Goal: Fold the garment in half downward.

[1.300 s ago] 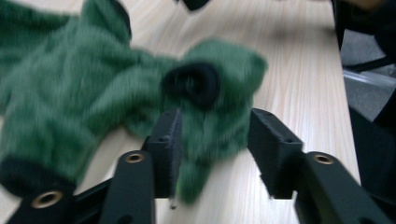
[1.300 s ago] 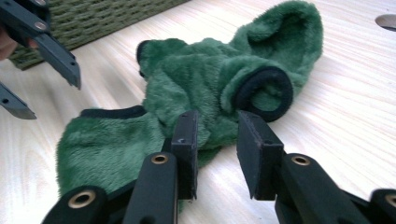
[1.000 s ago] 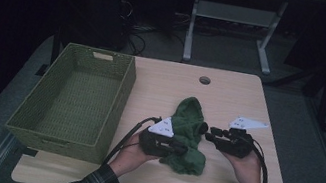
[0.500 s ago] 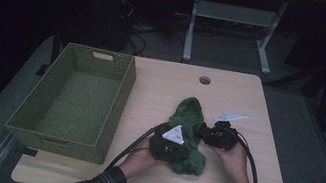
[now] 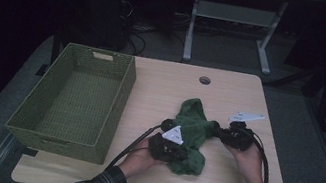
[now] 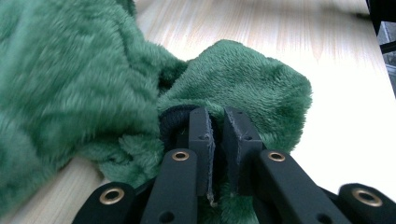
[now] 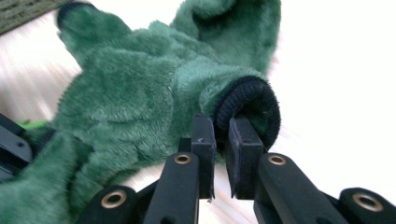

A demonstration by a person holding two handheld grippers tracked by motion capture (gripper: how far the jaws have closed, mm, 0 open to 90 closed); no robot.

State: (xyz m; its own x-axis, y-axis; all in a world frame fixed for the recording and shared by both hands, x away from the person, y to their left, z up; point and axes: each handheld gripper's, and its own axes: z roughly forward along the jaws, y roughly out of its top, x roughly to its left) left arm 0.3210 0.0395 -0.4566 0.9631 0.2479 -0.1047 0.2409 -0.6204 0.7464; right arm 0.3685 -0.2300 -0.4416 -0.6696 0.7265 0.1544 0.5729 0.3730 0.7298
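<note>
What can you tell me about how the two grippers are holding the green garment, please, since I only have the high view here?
Observer: In the left gripper view, the left gripper has its jaws nearly together on a dark ribbed cuff of the green fleece garment.
Operator: Thank you. And the right one?
Observer: The right gripper pinches another dark ribbed cuff, with one jaw inside the cuff's opening.
Operator: Is the fabric lifted off the table?
Observer: From the right gripper view I cannot tell; the wooden table behind the cuff is washed out by glare.
</note>
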